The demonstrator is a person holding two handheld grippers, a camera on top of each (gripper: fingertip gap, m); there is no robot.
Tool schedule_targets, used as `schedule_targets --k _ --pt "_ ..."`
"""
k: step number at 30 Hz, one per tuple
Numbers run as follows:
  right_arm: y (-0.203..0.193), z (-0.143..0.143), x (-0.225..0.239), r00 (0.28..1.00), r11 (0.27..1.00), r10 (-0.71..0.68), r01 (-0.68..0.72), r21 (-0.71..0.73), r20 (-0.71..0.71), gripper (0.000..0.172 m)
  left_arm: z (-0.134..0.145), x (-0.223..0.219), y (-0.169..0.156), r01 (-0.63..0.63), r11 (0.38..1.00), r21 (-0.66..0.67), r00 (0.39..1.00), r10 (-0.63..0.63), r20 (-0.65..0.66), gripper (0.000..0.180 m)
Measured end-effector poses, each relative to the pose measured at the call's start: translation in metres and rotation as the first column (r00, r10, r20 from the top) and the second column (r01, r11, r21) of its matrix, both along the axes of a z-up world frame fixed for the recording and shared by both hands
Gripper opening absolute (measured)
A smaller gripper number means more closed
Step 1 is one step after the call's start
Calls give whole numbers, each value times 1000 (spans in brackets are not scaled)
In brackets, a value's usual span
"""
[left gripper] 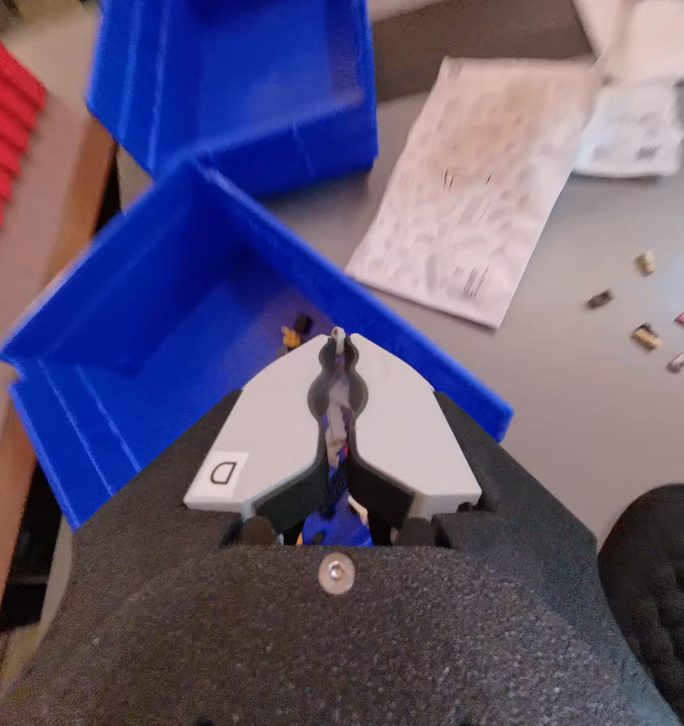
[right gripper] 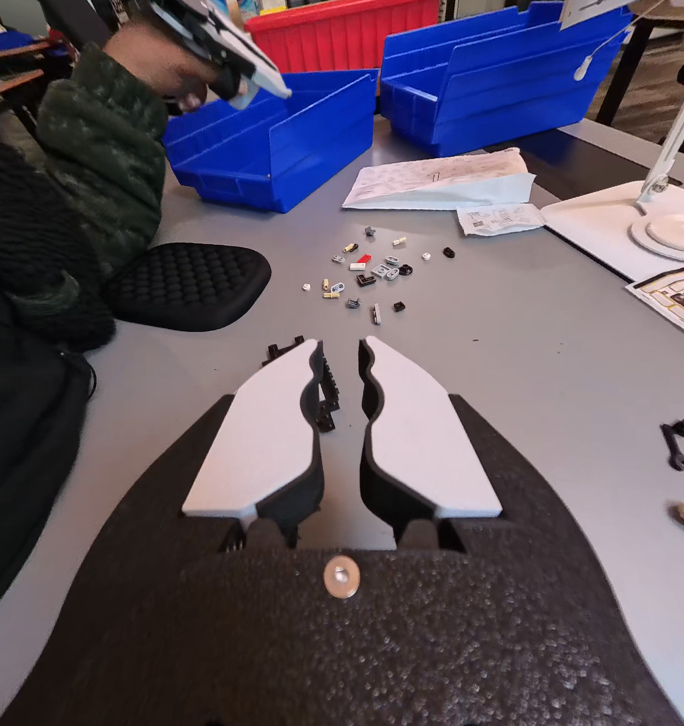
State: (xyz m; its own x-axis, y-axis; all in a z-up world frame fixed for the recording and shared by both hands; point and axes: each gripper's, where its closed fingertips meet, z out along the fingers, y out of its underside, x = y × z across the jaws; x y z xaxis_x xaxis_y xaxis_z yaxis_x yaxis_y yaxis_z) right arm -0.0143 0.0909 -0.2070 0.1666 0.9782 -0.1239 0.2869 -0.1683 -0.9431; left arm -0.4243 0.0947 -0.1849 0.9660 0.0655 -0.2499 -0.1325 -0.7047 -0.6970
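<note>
Grey piece between left jaws

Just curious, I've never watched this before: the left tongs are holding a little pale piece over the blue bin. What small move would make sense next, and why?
Probably opening the left tongs to let go. They are pinched on a small pale grey piece right above the floor of the nearer blue bin, where a few small pieces already lie, so it would likely fall in beside them.
</note>
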Motion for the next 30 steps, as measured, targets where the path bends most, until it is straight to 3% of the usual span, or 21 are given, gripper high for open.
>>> schedule_targets --k 2,6,12,16,18,20,22,26,30 --pt "-1 -3 -1 1000 1000 3 -3 2 15 16 -21 -9 -9 -27 993 -114 999 31 36 8" --pt "-1 -8 -2 999 1000 6 -7 7 35 16 -35 -12 -10 -47 982 -181 998 54 32 41" --pt "-1 -10 -1 999 1000 4 -4 5 41 16 -19 -15 -3 -62 993 -97 998 59 -33 52" --pt "1 -9 -1 999 1000 -11 11 15 37 16 21 2 13 43 993 112 989 -27 -142 36" --pt "4 -6 -1 999 999 -31 30 26 18 20 49 33 23 187 944 271 972 -139 -189 19" --pt "9 0 1 998 996 -66 67 51 -12 25 76 70 25 327 846 420 942 -258 -214 0" --pt "15 7 4 994 989 -104 107 98 -35 26 94 103 23 412 737 536 910 -356 -210 0" --pt "28 17 12 976 934 -217 217 283 -33 20 102 159 22 484 569 665 827 -547 -134 0" --pt "37 30 20 944 832 -324 313 457 -57 7 90 207 23 509 490 708 722 -690 -41 0"
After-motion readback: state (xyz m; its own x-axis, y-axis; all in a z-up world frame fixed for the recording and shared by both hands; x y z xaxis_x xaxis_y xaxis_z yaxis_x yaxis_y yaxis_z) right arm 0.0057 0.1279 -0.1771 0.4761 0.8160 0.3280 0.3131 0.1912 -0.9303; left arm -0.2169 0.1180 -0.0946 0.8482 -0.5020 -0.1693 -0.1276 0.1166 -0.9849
